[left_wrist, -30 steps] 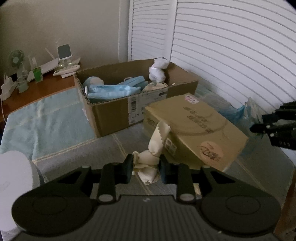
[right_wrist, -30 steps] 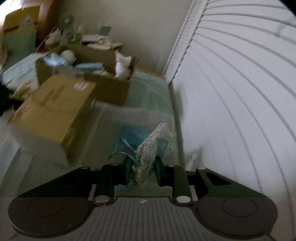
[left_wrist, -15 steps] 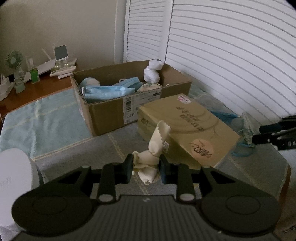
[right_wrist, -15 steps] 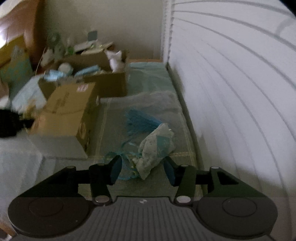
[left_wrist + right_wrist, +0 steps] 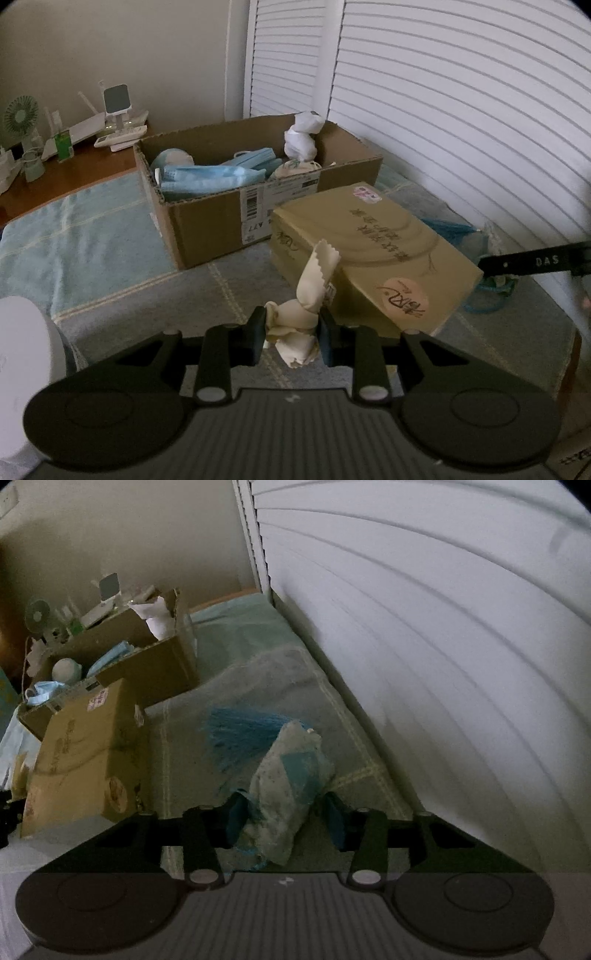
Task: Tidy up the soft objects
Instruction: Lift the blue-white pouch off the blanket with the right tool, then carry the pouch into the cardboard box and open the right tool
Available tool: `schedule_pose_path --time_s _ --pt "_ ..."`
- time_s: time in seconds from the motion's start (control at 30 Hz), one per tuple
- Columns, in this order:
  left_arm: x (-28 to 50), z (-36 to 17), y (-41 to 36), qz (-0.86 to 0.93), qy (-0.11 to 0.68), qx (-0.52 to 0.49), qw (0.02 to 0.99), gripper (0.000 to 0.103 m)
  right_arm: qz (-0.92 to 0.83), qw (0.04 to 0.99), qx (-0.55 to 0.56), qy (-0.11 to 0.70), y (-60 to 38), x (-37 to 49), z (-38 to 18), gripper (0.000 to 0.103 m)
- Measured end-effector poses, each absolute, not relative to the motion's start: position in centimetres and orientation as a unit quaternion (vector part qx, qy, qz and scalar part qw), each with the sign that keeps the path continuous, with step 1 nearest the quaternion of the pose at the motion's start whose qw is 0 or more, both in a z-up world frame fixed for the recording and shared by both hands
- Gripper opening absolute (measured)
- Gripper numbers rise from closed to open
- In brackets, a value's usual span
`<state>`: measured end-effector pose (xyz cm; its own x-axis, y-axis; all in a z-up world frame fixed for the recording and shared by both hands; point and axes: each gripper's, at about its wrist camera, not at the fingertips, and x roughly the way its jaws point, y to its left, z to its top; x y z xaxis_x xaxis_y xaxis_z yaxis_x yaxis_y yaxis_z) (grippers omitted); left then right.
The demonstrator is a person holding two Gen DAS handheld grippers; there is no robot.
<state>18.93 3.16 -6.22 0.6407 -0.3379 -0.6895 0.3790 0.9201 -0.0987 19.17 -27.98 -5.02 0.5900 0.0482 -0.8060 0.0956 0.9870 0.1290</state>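
Right, white louvred doors (image 5: 461, 110) wall off the right edge; a plain wall (image 5: 110, 55) closes the back. Bare room: the grey blanket (image 5: 155, 310) in front of the left gripper, plus a strip between the boxes and the doors. A pale blue towel (image 5: 74, 229) covers the far left, and a brown worktop (image 5: 74, 170) behind it carries a small fan (image 5: 20, 118) and bits of clutter.

Two boxes, touching: one open cardboard box (image 5: 207, 225) holding blue masks (image 5: 214, 173) (count unclear) and a white wad (image 5: 301, 138) on its far rim; one closed tan box (image 5: 376, 251) just in front.

Left gripper (image 5: 291, 334) is clamped narrow on one cream cloth (image 5: 303, 314), held above the blanket. Right gripper (image 5: 284, 812): jaws have just been closing around one patterned cloth bundle (image 5: 291, 775) lying on the blanket near the doors; left pad touches, right pad shows a gap. One blue tassel (image 5: 240, 734) lies just beyond the bundle.
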Motion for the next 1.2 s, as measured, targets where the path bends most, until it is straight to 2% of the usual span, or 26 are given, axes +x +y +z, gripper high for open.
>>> schedule_pose_path --time_s 0.1,0.2,0.7,1.2 --pt "18.7 -6.0 3.2 -0.200 0.373 0.029 0.905 0.027 -0.010 0.889 0.055 0.454 -27.5 19.3 -4.9 0.029" --pt "18.3 -5.6 3.3 -0.201 0.370 0.034 0.906 0.027 0.001 0.894 0.030 0.448 -26.9 19.0 -4.2 0.027" --pt "13.5 -3.2 3.9 -0.230 0.349 0.038 0.908 0.027 0.088 0.921 -0.097 0.366 -23.3 17.3 2.6 0.027" --pt "10.9 -2.2 5.2 -0.226 0.328 0.024 0.917 0.027 0.209 0.915 -0.170 0.302 -16.7 25.6 9.7 0.027"
